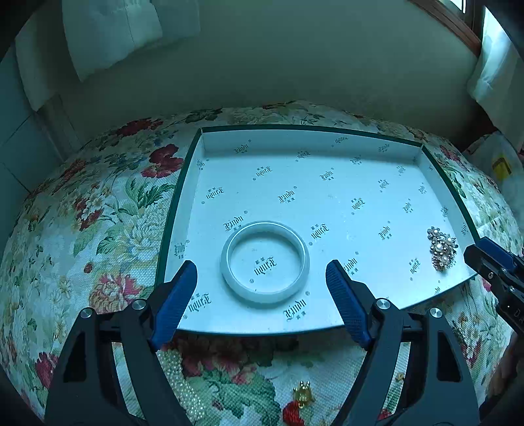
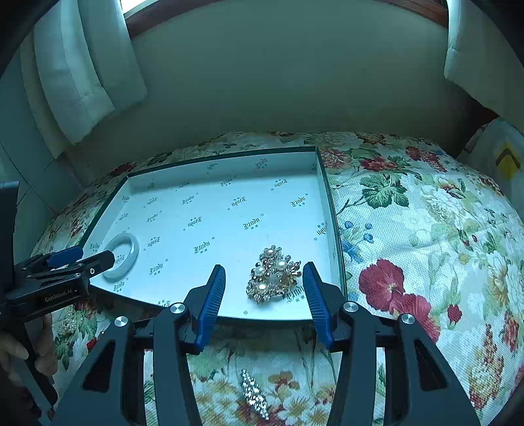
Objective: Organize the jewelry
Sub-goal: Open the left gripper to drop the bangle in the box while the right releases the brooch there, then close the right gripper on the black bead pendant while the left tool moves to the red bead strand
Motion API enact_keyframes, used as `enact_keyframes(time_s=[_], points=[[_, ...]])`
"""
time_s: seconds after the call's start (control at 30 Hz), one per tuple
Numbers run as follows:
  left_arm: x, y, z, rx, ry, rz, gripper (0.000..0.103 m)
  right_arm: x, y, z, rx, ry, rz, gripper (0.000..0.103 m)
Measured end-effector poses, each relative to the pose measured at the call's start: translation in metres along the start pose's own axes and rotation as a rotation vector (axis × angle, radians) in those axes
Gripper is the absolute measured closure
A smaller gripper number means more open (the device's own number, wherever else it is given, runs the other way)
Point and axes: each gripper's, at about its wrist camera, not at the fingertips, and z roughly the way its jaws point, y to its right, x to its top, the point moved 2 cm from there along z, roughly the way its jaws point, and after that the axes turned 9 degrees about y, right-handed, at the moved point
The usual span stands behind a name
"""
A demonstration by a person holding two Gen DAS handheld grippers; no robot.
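Inside the white tray (image 1: 327, 196), the left claw (image 1: 262, 272) is standing wide around the bangle (image 1: 265, 262) without touching; the right claw (image 2: 264, 278) is flanking the brooch (image 2: 273, 275), gripping nothing.

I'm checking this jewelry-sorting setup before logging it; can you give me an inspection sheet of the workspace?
Surface: floral cloth covers the top.
Job's things: white tray holds a pale bangle and a pearl brooch, lying apart. On the cloth outside the tray: gold trinket, rhinestone clip, bead cluster.
Clutter: nothing seen.
Grippers: left gripper open, bangle between its fingers untouched; right gripper open, flanking the brooch without contact.
Cables: nothing seen.
Surroundings: wall, pale curtains, wooden window frame, bag with yellow mark.
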Motion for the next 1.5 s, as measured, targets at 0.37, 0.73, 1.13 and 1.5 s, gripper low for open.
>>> enact_keyframes(time_s=[0.37,0.73,1.13,1.5], points=[[-0.045,0.001,-0.060,0.003,-0.025,-0.018,0.022,-0.044,-0.019,-0.053,0.029,-0.055,0.005,0.054],[-0.098,-0.002,-0.098,0.010,-0.066,-0.041,0.022,-0.099,-0.048,-0.072,0.092,-0.140,-0.069,0.054],[-0.113,-0.007,-0.101,0.021,-0.090,-0.048,0.022,-0.108,-0.064,-0.058,0.093,-0.172,-0.132,0.064],[-0.119,0.004,-0.101,-0.007,-0.106,-0.026,0.022,-0.112,-0.060,-0.060,0.069,-0.175,-0.156,0.083]])
